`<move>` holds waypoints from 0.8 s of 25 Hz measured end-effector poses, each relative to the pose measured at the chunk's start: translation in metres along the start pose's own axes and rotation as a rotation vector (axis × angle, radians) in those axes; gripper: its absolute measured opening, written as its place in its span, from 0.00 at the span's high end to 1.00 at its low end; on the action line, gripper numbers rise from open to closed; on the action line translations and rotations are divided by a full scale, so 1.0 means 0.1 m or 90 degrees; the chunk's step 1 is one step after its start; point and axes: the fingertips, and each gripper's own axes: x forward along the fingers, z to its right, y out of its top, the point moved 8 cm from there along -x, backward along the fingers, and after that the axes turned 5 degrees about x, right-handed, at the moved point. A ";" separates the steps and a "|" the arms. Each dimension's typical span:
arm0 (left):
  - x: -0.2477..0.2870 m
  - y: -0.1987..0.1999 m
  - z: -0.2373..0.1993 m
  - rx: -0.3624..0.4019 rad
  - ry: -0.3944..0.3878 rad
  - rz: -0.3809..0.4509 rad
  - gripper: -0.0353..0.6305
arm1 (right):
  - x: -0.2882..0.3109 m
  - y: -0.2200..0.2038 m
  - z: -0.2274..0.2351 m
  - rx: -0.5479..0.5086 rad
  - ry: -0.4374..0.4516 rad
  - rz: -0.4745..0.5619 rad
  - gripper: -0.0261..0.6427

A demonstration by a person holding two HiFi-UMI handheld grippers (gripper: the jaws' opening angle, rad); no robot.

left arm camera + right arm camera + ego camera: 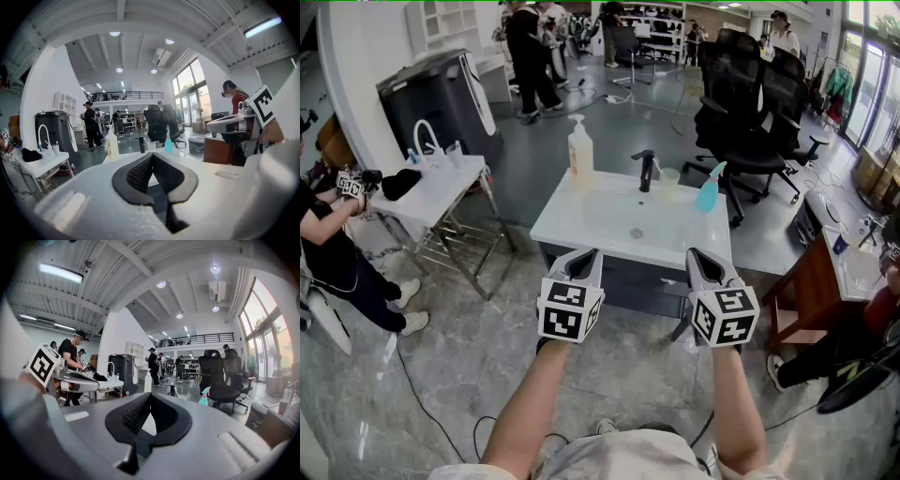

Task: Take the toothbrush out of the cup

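Hanging side by side above the floor on the near side of the sink [572, 225], the left gripper [581, 259] and the right gripper [705, 259] are both well apart from everything on its top. I judge this a ready stance, with the reach for the cup not yet begun. Each gripper points toward the basin and only slightly downward, which suits an approach to things standing along the far edge. Each gripper view shows its own ribbed pads drawn together, tips meeting, with nothing between them, so the jaws must part before they can take anything.

The cup [668, 180] is small, pale and translucent. It stands at the far right of the sink top, just right of the black faucet [646, 171] and just left of a teal spray bottle [709, 187]. A pump soap bottle [579, 152] stands at the far left. The cup lies nearer the right gripper, so that one looks the likelier to pull the brush while the left steadies the cup — a guess only.

The toothbrush itself is the hard part — from here the cup is too small to show a handle rising from it, so its lean and which end is up cannot be told. In both gripper views the gripper's own body blocks the lower half of the picture, and the cup is only a speck beyond it.
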 end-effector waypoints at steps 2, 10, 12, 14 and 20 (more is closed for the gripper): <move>0.01 -0.02 0.00 0.001 -0.004 0.001 0.94 | 0.01 -0.02 -0.01 0.000 -0.002 0.001 0.95; 0.10 -0.08 -0.06 0.001 -0.012 -0.005 0.94 | 0.11 -0.04 0.00 -0.003 -0.007 -0.006 0.89; 0.16 -0.09 -0.06 0.001 -0.014 -0.007 0.94 | 0.17 -0.05 0.03 -0.004 -0.007 -0.007 0.87; 0.23 -0.09 -0.09 0.002 -0.014 -0.007 0.94 | 0.24 -0.06 0.07 -0.005 -0.005 -0.007 0.86; 0.50 -0.06 -0.21 0.005 -0.004 -0.010 0.94 | 0.54 -0.06 0.21 -0.003 0.008 -0.007 0.84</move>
